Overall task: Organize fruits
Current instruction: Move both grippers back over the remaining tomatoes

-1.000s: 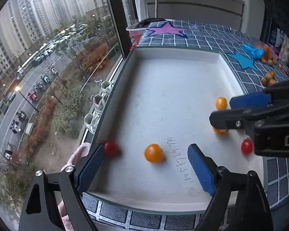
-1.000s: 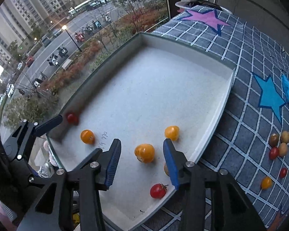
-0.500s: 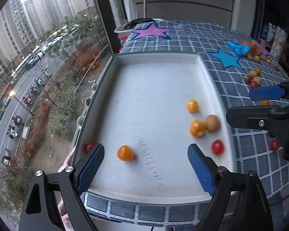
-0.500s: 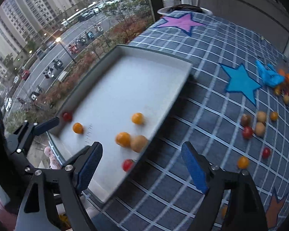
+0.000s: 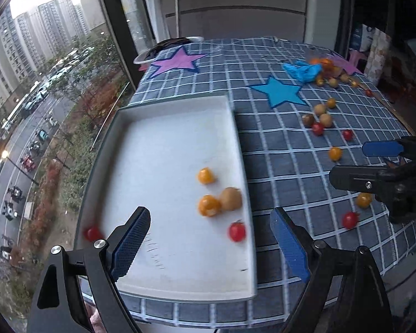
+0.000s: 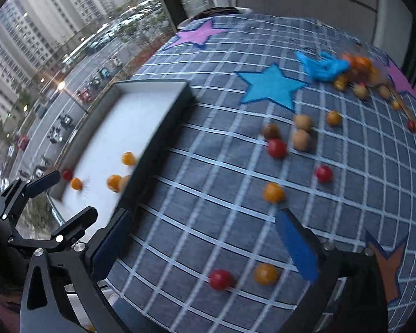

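Gaping wide with nothing between its blue pads, the right claw (image 6: 205, 249) has just been opening and hangs over the checked cloth (image 6: 208, 149), where a red tomato (image 6: 220, 279) and an orange fruit (image 6: 265, 274) lie near it. Left claw (image 5: 209, 245) is spread too, empty, above the white tray (image 5: 163, 149), which holds an orange fruit (image 5: 208, 205) touching a tan one (image 5: 230, 198).
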Available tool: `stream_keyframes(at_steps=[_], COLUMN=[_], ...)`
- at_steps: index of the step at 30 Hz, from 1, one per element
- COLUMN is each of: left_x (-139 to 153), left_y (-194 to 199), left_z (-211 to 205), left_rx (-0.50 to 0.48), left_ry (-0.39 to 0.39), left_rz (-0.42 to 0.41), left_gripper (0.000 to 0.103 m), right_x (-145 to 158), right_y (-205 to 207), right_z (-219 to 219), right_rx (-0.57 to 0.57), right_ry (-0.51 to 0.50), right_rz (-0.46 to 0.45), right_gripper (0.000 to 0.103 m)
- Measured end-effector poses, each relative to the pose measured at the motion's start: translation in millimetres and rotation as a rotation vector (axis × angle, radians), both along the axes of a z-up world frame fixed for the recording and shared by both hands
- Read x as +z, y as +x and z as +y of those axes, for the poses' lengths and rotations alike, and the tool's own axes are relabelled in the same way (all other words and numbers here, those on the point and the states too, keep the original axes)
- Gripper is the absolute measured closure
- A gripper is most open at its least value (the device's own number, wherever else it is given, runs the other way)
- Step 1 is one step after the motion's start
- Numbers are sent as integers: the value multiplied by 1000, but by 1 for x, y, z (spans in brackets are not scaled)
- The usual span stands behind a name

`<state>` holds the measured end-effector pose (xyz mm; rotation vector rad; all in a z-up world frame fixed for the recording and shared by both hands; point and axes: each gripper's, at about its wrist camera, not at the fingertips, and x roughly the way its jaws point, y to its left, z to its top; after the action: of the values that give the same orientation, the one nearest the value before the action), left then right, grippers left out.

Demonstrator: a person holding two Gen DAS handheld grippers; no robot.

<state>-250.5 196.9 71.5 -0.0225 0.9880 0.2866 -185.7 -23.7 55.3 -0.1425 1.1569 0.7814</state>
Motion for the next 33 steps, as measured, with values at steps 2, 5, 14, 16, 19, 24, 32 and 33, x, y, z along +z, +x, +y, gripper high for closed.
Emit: stream_keyframes(at_steps=[2,5,14,16,19,24,32,33], left_x=[0,-1,-12,-16,-24,-32,-38,-39], left_y=[4,11,33,37,40,35,33,34], left_z=[-9,-21,-55,-62,-75,-92,-114,-116], left_rx=[-16,-37,-84,-90,-106,-136,-147,-151], left_ry=[7,1,-16,-21,-28,-40,-49,-49], left_rz=[3,8,39,48,61,61,44,42], left_gripper=[14,14,14,14,14,14,14,14], right_x=[-3,-8,-26,-30,-37,-42,-39,-38], right_y=[4,9,17,17,14,17,32,35], right_z=[-15,-39,-105,-113,-122,-129,-111,-109], right_rx=[-27,-78,-201,-210,-215,-230,-195,-192], right_ry=[10,16,-2,-7,-24,-51,-88,-91], right_rz=[19,38,66,71,65,40,-37,-44], right_gripper=[1,1,0,0,1,1,1,1])
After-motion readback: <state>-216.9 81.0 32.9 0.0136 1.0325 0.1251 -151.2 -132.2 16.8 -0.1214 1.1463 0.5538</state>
